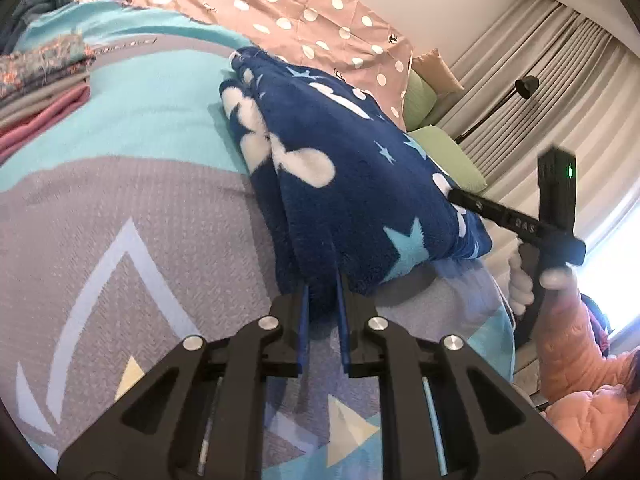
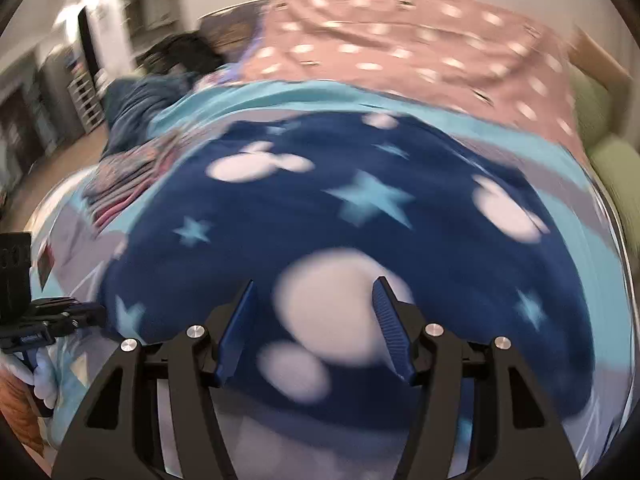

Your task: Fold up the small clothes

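A navy fleece garment (image 1: 344,184) with white mouse heads and light blue stars lies folded in layers on the bed. My left gripper (image 1: 323,292) is shut on its near edge, the fleece pinched between the blue pads. The right gripper (image 1: 516,220) shows at the garment's far right side, held by a gloved hand. In the right wrist view, which is blurred, my right gripper (image 2: 314,300) is open just above the garment (image 2: 360,208), its pads (image 2: 240,332) spread wide with nothing between them. The left gripper (image 2: 36,320) shows at the left edge.
The bed has a grey and turquoise patterned cover (image 1: 132,216). A stack of folded clothes (image 1: 44,80) sits at the far left. A pink polka-dot quilt (image 1: 304,16) lies behind. Green pillows (image 1: 448,156), curtains and a floor lamp (image 1: 524,88) stand to the right.
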`<state>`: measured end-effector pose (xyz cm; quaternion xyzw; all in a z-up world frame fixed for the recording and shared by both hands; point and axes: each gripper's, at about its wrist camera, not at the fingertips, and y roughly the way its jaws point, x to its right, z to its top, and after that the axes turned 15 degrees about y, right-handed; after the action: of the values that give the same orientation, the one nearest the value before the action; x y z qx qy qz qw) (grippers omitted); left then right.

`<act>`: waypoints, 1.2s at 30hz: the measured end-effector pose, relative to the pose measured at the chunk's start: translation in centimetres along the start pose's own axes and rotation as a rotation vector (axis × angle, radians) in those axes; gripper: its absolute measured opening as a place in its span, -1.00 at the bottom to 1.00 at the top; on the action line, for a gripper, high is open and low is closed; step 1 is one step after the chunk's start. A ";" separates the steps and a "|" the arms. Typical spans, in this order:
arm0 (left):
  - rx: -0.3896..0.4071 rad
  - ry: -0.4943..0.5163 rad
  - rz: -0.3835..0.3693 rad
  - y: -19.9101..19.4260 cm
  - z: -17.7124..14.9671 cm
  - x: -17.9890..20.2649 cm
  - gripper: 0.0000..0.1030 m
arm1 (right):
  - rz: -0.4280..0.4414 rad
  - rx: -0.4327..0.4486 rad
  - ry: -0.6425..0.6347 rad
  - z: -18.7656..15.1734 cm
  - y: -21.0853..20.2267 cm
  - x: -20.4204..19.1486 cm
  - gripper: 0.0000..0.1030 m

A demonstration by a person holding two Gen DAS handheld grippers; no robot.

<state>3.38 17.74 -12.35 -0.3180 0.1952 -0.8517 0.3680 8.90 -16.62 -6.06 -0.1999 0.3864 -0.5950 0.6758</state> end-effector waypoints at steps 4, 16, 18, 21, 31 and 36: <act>0.032 0.017 0.038 -1.7 1.7 0.8 -0.75 | -0.040 0.074 0.179 0.2 -2.5 5.8 0.17; -0.062 0.119 0.096 3.1 3.2 3.1 -0.68 | -0.069 0.005 0.341 -2.7 -0.2 12.5 0.21; -0.062 0.086 0.098 2.1 3.4 3.0 -0.68 | -0.054 0.036 0.387 -2.5 -1.3 13.1 0.20; -0.043 0.111 0.132 0.9 4.6 4.3 -0.62 | -0.101 0.121 0.378 -1.9 -3.4 13.8 0.20; -0.070 0.176 0.240 6.8 6.7 3.9 0.03 | -0.141 0.103 0.376 -0.6 0.8 16.0 0.26; -0.063 0.173 0.231 5.2 6.7 4.1 0.02 | -0.150 0.075 0.363 -0.1 -0.1 15.5 0.26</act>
<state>8.41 10.63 -8.85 -0.2301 0.2881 -0.8212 0.4354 8.68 -31.52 -10.42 -0.0923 0.4636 -0.6838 0.5558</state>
